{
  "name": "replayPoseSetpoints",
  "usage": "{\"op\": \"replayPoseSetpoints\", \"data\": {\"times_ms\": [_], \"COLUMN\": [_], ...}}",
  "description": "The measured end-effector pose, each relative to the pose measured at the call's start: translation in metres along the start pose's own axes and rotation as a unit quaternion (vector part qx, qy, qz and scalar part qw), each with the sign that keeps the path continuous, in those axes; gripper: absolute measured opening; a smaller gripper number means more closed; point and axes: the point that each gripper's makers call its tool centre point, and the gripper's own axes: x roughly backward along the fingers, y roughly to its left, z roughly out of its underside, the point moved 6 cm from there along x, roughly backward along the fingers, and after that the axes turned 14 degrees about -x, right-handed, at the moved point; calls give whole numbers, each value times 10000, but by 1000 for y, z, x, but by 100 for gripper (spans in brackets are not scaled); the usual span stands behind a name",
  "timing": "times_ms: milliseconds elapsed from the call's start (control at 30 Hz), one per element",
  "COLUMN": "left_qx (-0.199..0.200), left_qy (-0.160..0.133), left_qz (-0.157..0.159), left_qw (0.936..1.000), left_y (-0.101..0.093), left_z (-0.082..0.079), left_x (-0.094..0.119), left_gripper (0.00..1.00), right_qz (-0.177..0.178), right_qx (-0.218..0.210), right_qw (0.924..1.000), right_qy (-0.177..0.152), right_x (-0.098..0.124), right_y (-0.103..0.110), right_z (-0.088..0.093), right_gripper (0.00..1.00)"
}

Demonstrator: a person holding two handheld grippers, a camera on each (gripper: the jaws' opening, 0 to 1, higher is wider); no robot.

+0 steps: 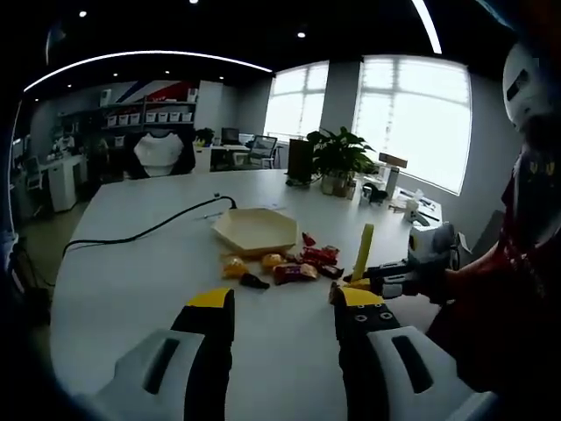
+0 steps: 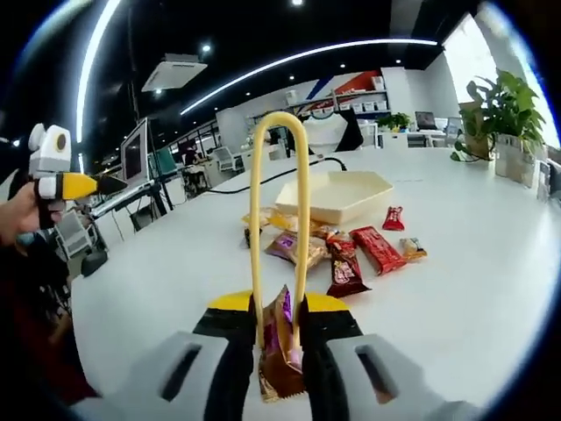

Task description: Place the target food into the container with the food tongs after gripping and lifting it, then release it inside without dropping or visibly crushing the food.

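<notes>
Right gripper view: the right gripper (image 2: 280, 338) is clenching the yellow tongs (image 2: 279, 219), whose tips are pinching a wrapped snack (image 2: 280, 346) between the jaws. The container (image 2: 346, 195) is lying straight ahead on the worktop (image 2: 473, 263), beyond the snack pile (image 2: 337, 246); the left gripper (image 1: 282, 320) is hanging with jaws released, gripping nothing.

The left gripper (image 1: 276, 307) is held level above the desk (image 1: 131, 289), its two black, yellow-tipped jaws standing wide apart with nothing between them. In the right gripper view it comes in from the left edge, raised in the air with a hand (image 2: 17, 215) wrapped around it. The right gripper (image 2: 280, 329) has its jaws drawn close together, pressing the two arms of the yellow food tongs (image 2: 279, 219), which in turn pinch a wrapped snack (image 2: 280, 351). In the left gripper view it reaches in from the right, carried by the person's hand (image 1: 460, 281) in front of a red-clad body.
</notes>
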Motion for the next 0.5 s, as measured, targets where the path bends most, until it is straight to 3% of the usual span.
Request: {"op": "replayPoseSetpoints", "data": {"times_ms": [167, 500], "left_qx": [41, -13], "left_qy": [-75, -132], "left_qz": [-63, -181], "left_qw": [9999, 9997], "left_y": [1, 7], "left_z": [2, 2], "left_x": [2, 2], "left_gripper": [49, 48], "right_qz": [-82, -119], "right_qx": [211, 157], "right_qw": [9997, 9997], "right_qy": [-21, -164], "right_x": [1, 7], "right_y": [7, 6], "right_z": [-5, -26], "right_gripper": [15, 16]}}
